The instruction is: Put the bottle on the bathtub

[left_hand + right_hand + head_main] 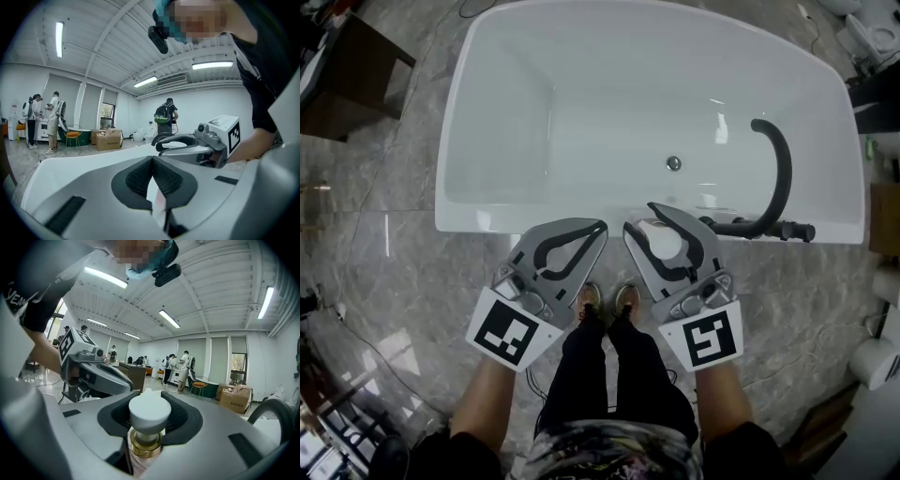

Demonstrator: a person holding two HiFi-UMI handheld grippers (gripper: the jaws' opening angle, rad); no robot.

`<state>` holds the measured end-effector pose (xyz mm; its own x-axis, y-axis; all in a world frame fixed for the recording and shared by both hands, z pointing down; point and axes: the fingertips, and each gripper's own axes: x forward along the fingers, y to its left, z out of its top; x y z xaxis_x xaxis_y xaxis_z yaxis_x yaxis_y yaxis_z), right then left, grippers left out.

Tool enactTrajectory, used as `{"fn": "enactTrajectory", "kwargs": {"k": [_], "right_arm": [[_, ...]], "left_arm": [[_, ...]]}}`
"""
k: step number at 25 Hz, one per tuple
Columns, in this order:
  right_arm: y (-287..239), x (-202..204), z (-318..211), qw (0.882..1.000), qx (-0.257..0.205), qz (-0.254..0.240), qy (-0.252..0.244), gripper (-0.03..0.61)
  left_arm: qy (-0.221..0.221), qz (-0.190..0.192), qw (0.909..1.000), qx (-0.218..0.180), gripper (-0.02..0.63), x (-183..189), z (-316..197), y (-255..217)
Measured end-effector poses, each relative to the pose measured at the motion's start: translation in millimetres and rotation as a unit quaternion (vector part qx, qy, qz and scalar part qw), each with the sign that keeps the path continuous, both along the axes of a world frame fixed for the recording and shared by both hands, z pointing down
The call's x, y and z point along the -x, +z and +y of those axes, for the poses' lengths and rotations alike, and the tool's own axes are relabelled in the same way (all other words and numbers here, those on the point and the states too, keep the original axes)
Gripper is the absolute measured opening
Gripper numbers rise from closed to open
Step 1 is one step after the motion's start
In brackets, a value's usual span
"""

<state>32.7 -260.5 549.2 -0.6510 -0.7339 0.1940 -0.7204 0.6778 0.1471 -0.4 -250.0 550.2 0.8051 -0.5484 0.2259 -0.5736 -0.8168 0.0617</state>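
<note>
At 7 o'clock in the head view, the left tool (596,231) hangs empty with its jaws pressed together, probably idle because 1 tool suffices. At 5 o'clock, the right tool (641,221) clamps the bottle (664,242) around its neck, upright by the near rim of the bathtub (487,217), apparently so it can be lowered straight down. The bottle has a round white cap (149,409) above a gold collar (146,443). Its body is mostly hidden beneath the jaws.
</note>
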Motion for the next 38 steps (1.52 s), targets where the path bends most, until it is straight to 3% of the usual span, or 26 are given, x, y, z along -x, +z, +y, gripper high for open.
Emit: {"fn": "enactTrajectory", "kwargs": {"k": [11, 38], "right_arm": [[30, 11, -4, 1.0, -0.01, 0.025, -0.009, 0.143], [34, 9, -2, 0.999, -0.023, 0.041, -0.002, 0.15]], "left_arm": [[-0.008, 0.003, 0.9998, 0.017, 0.013, 5, -1, 33], [-0.019, 0.021, 0.9992, 0.027, 0.014, 3, -1, 28]]}}
